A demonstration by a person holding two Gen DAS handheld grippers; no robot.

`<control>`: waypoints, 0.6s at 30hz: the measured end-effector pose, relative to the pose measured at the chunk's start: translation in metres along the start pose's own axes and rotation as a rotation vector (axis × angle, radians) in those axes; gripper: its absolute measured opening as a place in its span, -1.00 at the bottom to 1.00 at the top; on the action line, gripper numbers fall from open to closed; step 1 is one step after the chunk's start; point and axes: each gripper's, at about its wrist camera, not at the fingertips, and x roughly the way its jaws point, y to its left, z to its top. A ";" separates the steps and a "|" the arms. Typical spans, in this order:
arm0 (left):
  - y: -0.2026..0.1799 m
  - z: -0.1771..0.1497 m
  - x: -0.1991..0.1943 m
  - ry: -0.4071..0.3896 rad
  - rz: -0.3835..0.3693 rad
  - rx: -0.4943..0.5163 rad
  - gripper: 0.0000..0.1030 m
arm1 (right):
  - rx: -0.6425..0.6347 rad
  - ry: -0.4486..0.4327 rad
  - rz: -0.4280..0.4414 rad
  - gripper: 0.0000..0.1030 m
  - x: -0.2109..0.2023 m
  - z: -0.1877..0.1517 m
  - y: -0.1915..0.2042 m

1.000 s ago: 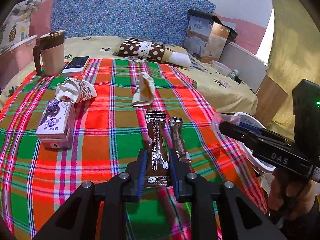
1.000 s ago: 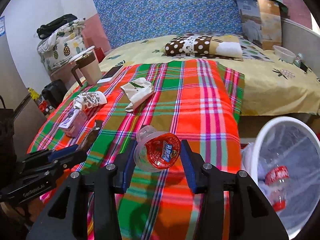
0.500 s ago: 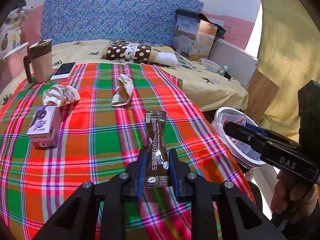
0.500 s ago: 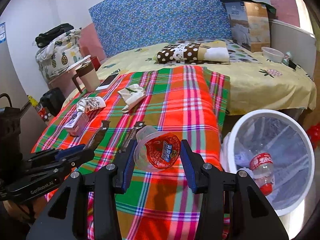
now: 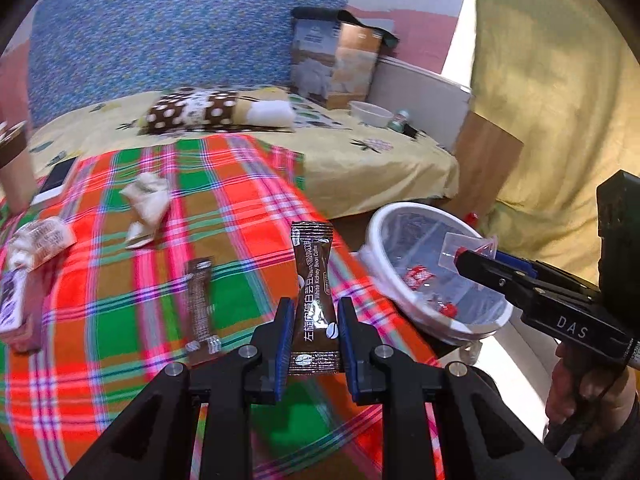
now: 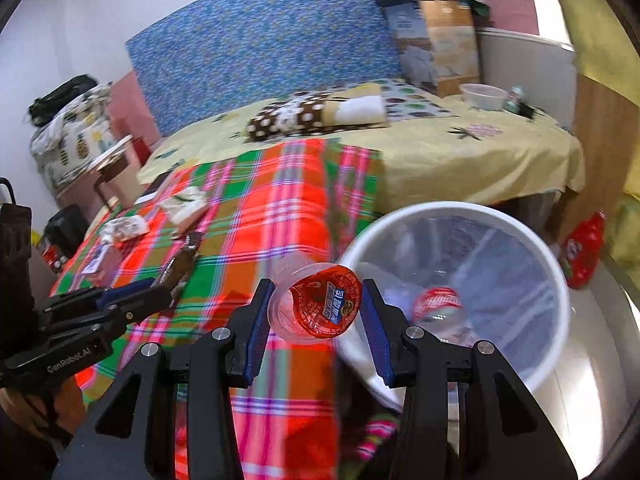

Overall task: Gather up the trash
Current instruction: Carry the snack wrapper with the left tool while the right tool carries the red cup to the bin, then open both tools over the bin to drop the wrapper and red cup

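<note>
- Left wrist view, nearest: my left gripper [image 5: 313, 332] was clamped on the lower end of a brown coffee sachet with white lettering [image 5: 313, 296], which stood upright between the blue pads.
- Just beyond it lay the red, green and pink plaid cloth [image 5: 120, 312] over the bed, with a second, narrower brown sachet [image 5: 200, 304] lying flat on it to the left of the held one.
- Right of the cloth's edge stood the round white waste bin with a clear liner [image 5: 378, 236], already holding a few red-and-white scraps.
- My right gripper [image 5: 472, 254] reached in from the right above that bin, carrying a clear plastic cup.
- Farther left on the cloth lay a crumpled white paper wrapper [image 5: 146, 204] and a patterned crumpled tissue [image 5: 40, 236].
- At the far end sat a brown pillow with white dots [image 5: 192, 110] in front of the blue patterned headboard [image 5: 160, 40].
- Right wrist view, nearest: my right gripper [image 6: 316, 312] was closed on a small clear plastic cup with a red foil lid [image 6: 320, 306], tipped so the lid faced the camera.
- The cup hung at the cloth's edge, just beside the bin's near rim [image 6: 400, 216]; a plastic bottle with a red label [image 6: 438, 300] lay inside the bin.
- My left gripper [image 6: 160, 296] showed at the left, over the cloth, with its sachet.
</note>
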 end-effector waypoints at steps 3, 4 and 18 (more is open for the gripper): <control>-0.016 0.005 0.013 0.011 -0.036 0.032 -0.56 | 0.033 0.004 -0.039 -0.12 -0.003 -0.003 -0.018; -0.021 0.007 0.018 0.015 -0.047 0.042 -0.56 | 0.044 0.006 -0.049 -0.12 -0.004 -0.004 -0.024; -0.084 0.020 0.082 0.096 -0.157 0.151 -0.56 | 0.152 0.052 -0.127 -0.11 -0.001 -0.019 -0.078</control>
